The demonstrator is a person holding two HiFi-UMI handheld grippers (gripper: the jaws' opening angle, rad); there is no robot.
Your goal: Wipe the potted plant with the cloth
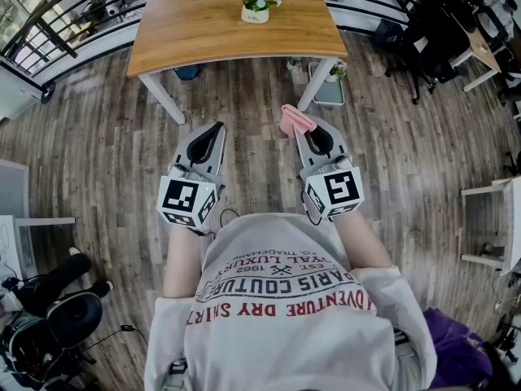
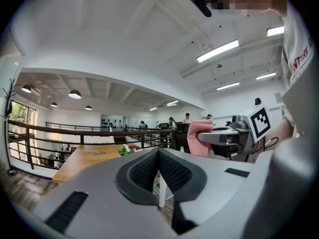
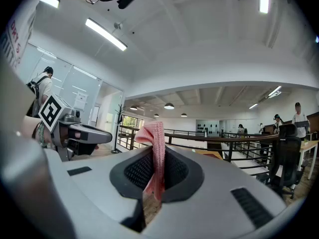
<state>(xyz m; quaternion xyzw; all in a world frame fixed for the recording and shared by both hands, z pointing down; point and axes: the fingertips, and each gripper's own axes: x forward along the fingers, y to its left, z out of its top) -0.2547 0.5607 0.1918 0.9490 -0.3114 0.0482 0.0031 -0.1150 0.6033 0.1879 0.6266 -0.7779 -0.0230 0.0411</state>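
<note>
Left gripper (image 1: 218, 127), centre-left of the head view: jaws clenched, nothing between them. Right gripper (image 1: 308, 128), centre-right: jaws clamped on a pink knitted cloth (image 1: 294, 120) protruding past the tips. The green plant in a white pot (image 1: 256, 5) stands top centre on the rectangular wooden table (image 1: 195, 35), well apart from both grippers.

"paris couture", "adventure dry" on the shirt (image 1: 285, 320)

Left gripper (image 1: 218, 127) level, pointing forward, jaws together and empty, right gripper (image 1: 308, 127) beside it, level, clamped on pink cloth (image 1: 293, 120)
</note>
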